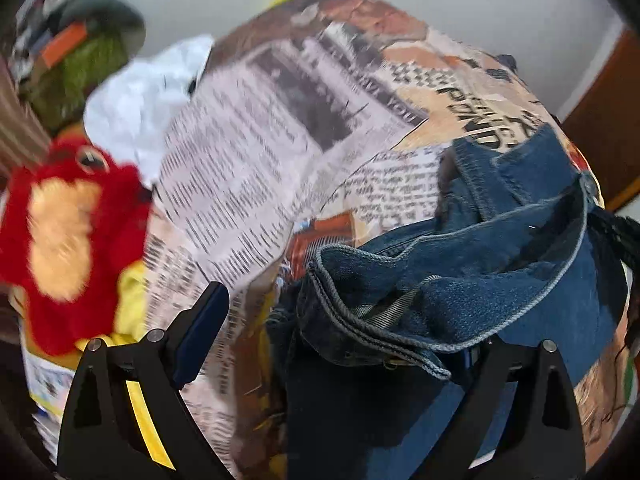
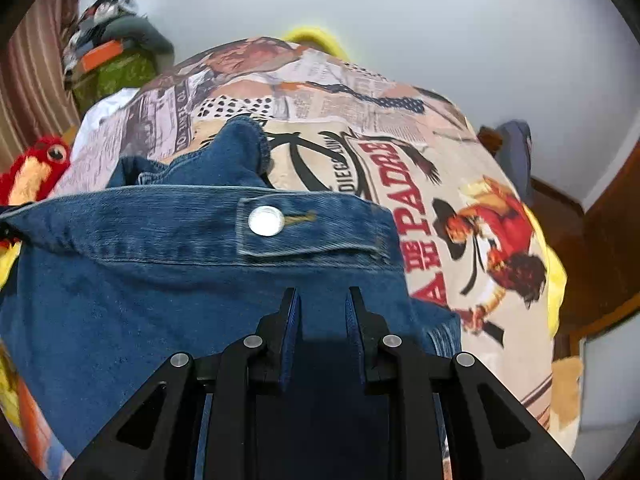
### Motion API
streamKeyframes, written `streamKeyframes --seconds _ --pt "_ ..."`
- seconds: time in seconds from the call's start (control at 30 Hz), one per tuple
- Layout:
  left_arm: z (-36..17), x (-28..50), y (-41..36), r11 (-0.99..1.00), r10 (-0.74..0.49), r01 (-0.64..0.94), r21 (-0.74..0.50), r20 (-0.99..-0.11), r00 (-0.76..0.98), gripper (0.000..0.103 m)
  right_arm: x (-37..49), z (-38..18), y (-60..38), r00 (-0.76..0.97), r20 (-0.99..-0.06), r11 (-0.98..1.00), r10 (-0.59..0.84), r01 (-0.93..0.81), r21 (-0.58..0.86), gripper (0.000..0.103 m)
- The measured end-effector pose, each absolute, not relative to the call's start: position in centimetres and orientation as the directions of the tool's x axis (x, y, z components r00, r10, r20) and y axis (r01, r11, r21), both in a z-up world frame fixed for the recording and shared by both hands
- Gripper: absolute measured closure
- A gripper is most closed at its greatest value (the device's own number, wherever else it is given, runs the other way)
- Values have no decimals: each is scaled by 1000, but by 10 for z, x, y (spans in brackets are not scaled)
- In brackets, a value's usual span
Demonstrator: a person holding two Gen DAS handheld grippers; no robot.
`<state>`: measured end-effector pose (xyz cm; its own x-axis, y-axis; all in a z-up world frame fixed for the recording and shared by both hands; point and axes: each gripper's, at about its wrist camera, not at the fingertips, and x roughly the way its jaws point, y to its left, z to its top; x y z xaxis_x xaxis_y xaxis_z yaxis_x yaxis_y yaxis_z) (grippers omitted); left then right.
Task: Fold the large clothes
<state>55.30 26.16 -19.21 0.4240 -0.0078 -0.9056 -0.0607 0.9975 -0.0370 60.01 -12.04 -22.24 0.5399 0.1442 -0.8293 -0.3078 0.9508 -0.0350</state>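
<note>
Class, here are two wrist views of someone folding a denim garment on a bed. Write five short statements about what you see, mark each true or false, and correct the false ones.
1. The right gripper has denim garment between its fingers. True.
2. The left gripper is clamped shut. False: its fingers stand wide apart, with denim bunched between them.
3. The silver snap button sits on a denim flap. True.
4. The bedspread is plain white. False: it is printed with newspaper text and pictures.
5. A red plush toy lies to the left of the garment. True.
</note>
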Motion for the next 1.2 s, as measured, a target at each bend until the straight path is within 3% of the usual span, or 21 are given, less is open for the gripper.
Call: streamKeyframes --seconds 0.2,0.4,0.6,0.8,0.93,1.1,1.2 --pt "-173 554 242 999 32 -21 26 -906 421 8 596 -210 -130 480 -841 953 249 -279 122 84" --pt "-212 563 235 981 190 -32 191 -918 348 7 571 -201 -111 473 -838 926 273 -364 96 84" --pt "-255 541 248 995 -9 -91 -39 -950 312 7 558 -224 -89 404 -870 895 282 -437 87 84" --pt "-241 515 247 997 -34 -54 -60 -920 391 7 551 -242 -76 433 -872 888 228 -460 4 84" --pt "-223 507 260 993 49 -116 -9 -873 484 7 554 -242 -79 422 -874 890 242 -455 27 84" --pt "-233 534 275 977 55 -210 -47 -889 454 7 554 -241 -81 419 -872 901 252 -430 53 84" --pt "-240 548 281 956 126 -294 -13 -884 449 7 553 -241 -82 418 -874 899 250 -434 50 84"
